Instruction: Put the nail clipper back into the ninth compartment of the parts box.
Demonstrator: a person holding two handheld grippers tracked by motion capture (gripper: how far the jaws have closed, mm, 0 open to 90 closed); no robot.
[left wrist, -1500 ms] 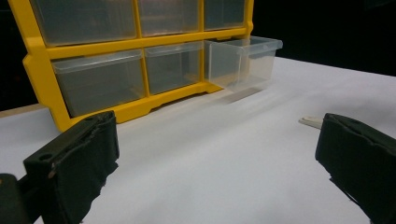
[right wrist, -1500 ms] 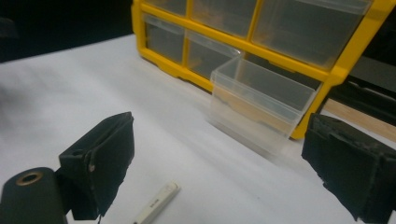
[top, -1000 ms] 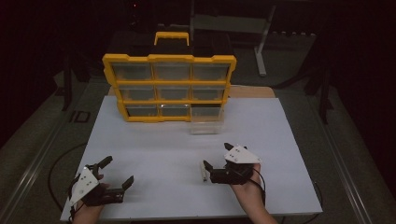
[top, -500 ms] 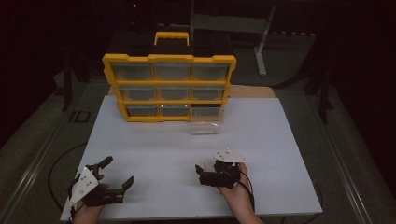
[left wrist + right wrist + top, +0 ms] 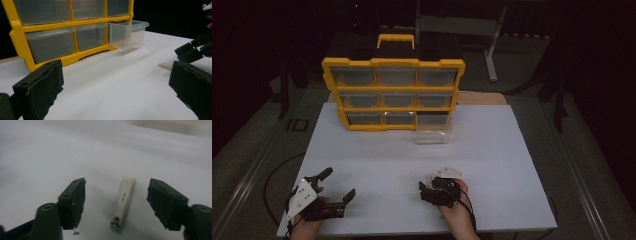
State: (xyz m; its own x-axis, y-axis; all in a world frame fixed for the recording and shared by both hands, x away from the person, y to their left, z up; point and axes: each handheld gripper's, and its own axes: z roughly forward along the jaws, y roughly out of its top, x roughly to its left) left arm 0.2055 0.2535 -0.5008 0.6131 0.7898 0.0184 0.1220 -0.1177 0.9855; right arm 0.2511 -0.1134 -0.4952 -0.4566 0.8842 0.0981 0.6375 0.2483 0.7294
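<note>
A small cream nail clipper lies flat on the white table top, and it also shows as a pale sliver, the nail clipper, in the left gripper view. My right gripper is lowered over it with a jaw on each side. Its jaws have just been closing, but gaps remain and the pads do not touch the clipper. In the high view the right gripper sits at the near middle of the table. My left gripper rests open at the near left with nothing between its jaws.
A yellow drawer cabinet with clear drawers stands at the back of the table. One clear drawer has been taken out and sits on the table in front of its lower right slot. Dark floor and a metal stand lie beyond.
My right gripper has come down and shifted left and nearer, onto the table top, and its jaws have narrowed. The left gripper has not moved.
</note>
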